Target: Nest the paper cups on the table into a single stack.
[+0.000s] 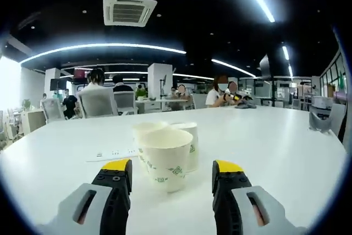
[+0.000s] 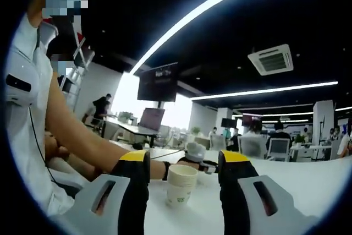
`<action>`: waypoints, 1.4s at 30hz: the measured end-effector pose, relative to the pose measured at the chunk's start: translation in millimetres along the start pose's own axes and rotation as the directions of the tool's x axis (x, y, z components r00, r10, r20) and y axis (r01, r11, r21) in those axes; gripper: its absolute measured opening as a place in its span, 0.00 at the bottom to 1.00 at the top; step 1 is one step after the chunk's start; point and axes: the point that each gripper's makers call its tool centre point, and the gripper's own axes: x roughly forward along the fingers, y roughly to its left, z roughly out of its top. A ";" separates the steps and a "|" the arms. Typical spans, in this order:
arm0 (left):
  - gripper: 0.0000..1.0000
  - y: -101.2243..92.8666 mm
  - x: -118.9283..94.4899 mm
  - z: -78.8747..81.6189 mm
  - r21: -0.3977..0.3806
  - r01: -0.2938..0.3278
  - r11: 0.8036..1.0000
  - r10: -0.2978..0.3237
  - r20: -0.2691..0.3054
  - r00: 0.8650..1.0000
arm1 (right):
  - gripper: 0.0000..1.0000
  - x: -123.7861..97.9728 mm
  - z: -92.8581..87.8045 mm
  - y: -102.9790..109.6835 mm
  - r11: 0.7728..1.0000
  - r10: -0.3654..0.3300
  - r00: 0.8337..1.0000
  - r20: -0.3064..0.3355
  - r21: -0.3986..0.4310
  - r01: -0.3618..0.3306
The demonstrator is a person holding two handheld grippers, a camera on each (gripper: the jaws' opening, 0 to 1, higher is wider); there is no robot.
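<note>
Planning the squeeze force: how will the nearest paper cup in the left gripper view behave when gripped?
The nearest paper cup looks thin-walled and open-topped, so it probably dents under firm pressure. It appears empty, thus light and easily tipped. Its taper may let it slip.

Materials showing on the desk
Paper cups point(image 1: 165, 158) looking matt, printed green; desk point(image 1: 286, 136) appearing smooth, white, faintly glossy.

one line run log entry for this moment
stage: approach | left gripper: open, facing paper cups clustered on white table | right gripper: open, single paper cup between jaws, ungrasped
</note>
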 end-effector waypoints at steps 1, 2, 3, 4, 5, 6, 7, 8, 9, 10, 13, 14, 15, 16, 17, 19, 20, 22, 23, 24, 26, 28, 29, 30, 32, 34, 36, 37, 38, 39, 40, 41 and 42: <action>0.62 0.2 2.8 0.8 0.003 -0.004 1.000 0.004 0.001 1.000 | 0.52 -0.1 0.6 -0.7 1.000 -0.002 1.000 -0.001 -0.004 0.002; 0.61 1.2 4.9 2.2 0.002 -0.007 1.000 0.007 0.004 1.000 | 0.51 -0.1 0.8 -2.2 1.000 -0.005 1.000 -0.006 -0.012 0.005; 0.61 1.3 7.2 3.6 -0.004 -0.006 1.000 0.006 0.007 1.000 | 0.51 0.2 0.9 -3.3 1.000 -0.006 1.000 -0.011 -0.019 0.006; 0.60 1.7 12.6 5.2 -0.007 0.000 1.000 0.000 0.008 1.000 | 0.51 0.4 1.2 -4.4 1.000 -0.006 1.000 -0.016 -0.020 0.005; 0.60 0.8 15.3 5.0 -0.004 0.004 1.000 -0.004 0.004 1.000 | 0.51 0.1 1.9 -4.8 1.000 -0.004 1.000 -0.019 -0.024 0.004; 0.59 2.2 17.0 3.9 0.004 0.000 1.000 0.000 -0.001 1.000 | 0.51 -0.5 3.0 -5.2 1.000 -0.004 1.000 -0.021 -0.031 0.003; 0.58 3.0 17.9 3.3 0.007 -0.004 1.000 0.004 -0.004 1.000 | 0.51 -1.3 4.2 -6.4 0.999 -0.007 1.000 -0.023 -0.037 0.006; 0.58 4.0 18.8 2.3 0.002 -0.006 1.000 0.007 -0.008 1.000 | 0.51 -2.1 5.2 -8.1 0.999 -0.011 1.000 -0.024 -0.044 0.010; 0.58 3.3 19.1 0.7 -0.003 -0.007 1.000 0.007 -0.014 1.000 | 0.51 -2.9 5.9 -10.2 0.999 -0.016 1.000 -0.025 -0.050 0.015; 0.58 3.9 20.0 -0.6 -0.006 -0.008 1.000 0.008 -0.019 1.000 | 0.50 -3.8 6.4 -12.5 0.998 -0.022 0.999 -0.025 -0.053 0.020; 0.55 0.6 20.5 1.0 -0.011 -0.004 1.000 0.004 -0.012 1.000 | 0.50 -5.3 7.4 -16.4 0.998 -0.031 0.999 -0.021 -0.051 0.030; 0.54 0.5 21.0 1.7 -0.008 -0.004 1.000 0.004 -0.012 1.000 | 0.50 -5.5 7.0 -17.1 0.998 -0.033 0.999 -0.022 -0.053 0.032; 0.53 -0.3 20.8 2.6 -0.007 -0.003 1.000 0.003 -0.008 1.000 | 0.50 -5.9 6.6 -17.4 0.998 -0.034 0.999 -0.023 -0.053 0.032; 0.50 -0.2 21.3 3.3 -0.004 -0.004 1.000 0.004 -0.006 1.000 | 0.50 -6.2 6.3 -17.8 0.998 -0.034 0.999 -0.023 -0.053 0.033; 0.47 -0.5 20.9 3.5 -0.001 -0.007 1.000 0.007 -0.008 1.000 | 0.50 -6.6 5.7 -18.3 0.998 -0.036 0.999 -0.023 -0.050 0.035; 0.44 0.8 20.7 5.3 -0.001 -0.012 1.000 0.012 -0.002 1.000 | 0.50 -6.9 4.8 -19.3 0.998 -0.038 0.999 -0.023 -0.047 0.037; 0.44 1.1 20.7 5.7 -0.004 -0.009 1.000 0.009 -0.004 1.000 | 0.50 -7.0 4.7 -19.9 0.998 -0.039 0.999 -0.024 -0.047 0.037; 0.43 0.3 17.1 7.0 -0.010 -0.005 1.000 0.005 -0.005 1.000 | 0.50 -7.4 5.1 -21.0 0.998 -0.041 0.999 -0.023 -0.047 0.040; 0.43 0.1 13.7 8.7 -0.018 -0.001 1.000 0.001 -0.001 1.000 | 0.50 -7.4 5.7 -21.2 0.998 -0.042 0.999 -0.020 -0.046 0.041; 0.43 0.8 10.1 10.5 -0.023 0.001 1.000 0.000 0.005 1.000 | 0.50 -7.1 6.1 -21.2 0.998 -0.041 0.999 -0.018 -0.044 0.040; 0.43 3.2 2.5 14.0 -0.028 0.003 1.000 -0.003 0.013 1.000 | 0.49 -6.3 5.8 -20.6 0.999 -0.038 0.999 -0.015 -0.039 0.037; 0.42 7.2 -7.1 17.0 -0.033 0.004 0.999 -0.003 0.020 1.000 | 0.49 -5.0 4.0 -19.3 0.999 -0.035 0.999 -0.012 -0.030 0.035; 0.42 7.9 -9.9 17.4 -0.036 0.005 0.999 -0.004 0.020 1.000 | 0.49 -4.5 3.1 -18.3 0.999 -0.033 0.999 -0.010 -0.025 0.033; 0.42 8.6 -14.4 17.9 -0.041 0.008 0.999 -0.007 0.020 1.000 | 0.49 -4.0 1.9 -17.5 0.999 -0.033 0.999 -0.008 -0.020 0.033; 0.42 7.6 -26.1 19.5 -0.054 0.019 0.998 -0.018 0.022 1.000 | 0.49 -3.1 -1.0 -15.8 0.999 -0.032 0.999 -0.007 -0.014 0.031; 0.42 4.3 -38.3 18.5 -0.075 0.049 0.996 -0.048 0.007 0.999 | 0.49 -1.6 -5.2 -14.1 1.000 -0.029 1.000 -0.009 -0.004 0.029; 0.42 4.4 -53.2 20.7 -0.078 0.060 0.995 -0.059 0.007 0.998 | 0.49 0.2 -9.9 -12.2 1.000 -0.025 1.000 -0.015 0.009 0.025; 0.42 4.9 -61.1 22.8 -0.076 0.064 0.995 -0.063 0.011 0.998 | 0.49 1.1 -12.3 -10.7 1.000 -0.021 1.000 -0.019 0.015 0.021; 0.42 5.0 -69.2 25.1 -0.076 0.070 0.995 -0.069 0.013 0.998 | 0.49 1.9 -14.3 -9.1 1.000 -0.017 1.000 -0.022 0.021 0.017; 0.42 4.8 -80.4 28.3 -0.078 0.075 0.994 -0.074 0.020 0.997 | 0.49 2.6 -16.2 -6.6 1.000 -0.013 1.000 -0.024 0.026 0.013; 0.42 6.0 -84.5 29.9 -0.077 0.078 0.994 -0.076 0.022 0.997 | 0.48 2.9 -17.2 -5.5 1.000 -0.010 1.000 -0.024 0.029 0.011; 0.42 5.9 -95.0 33.0 -0.072 0.084 0.994 -0.082 0.025 0.996 | 0.48 3.6 -19.2 -3.4 0.999 -0.006 1.000 -0.024 0.034 0.007; 0.42 6.4 -103.0 35.9 -0.071 0.089 0.994 -0.087 0.031 0.996 | 0.48 4.2 -20.9 -2.2 0.999 -0.003 1.000 -0.025 0.039 0.004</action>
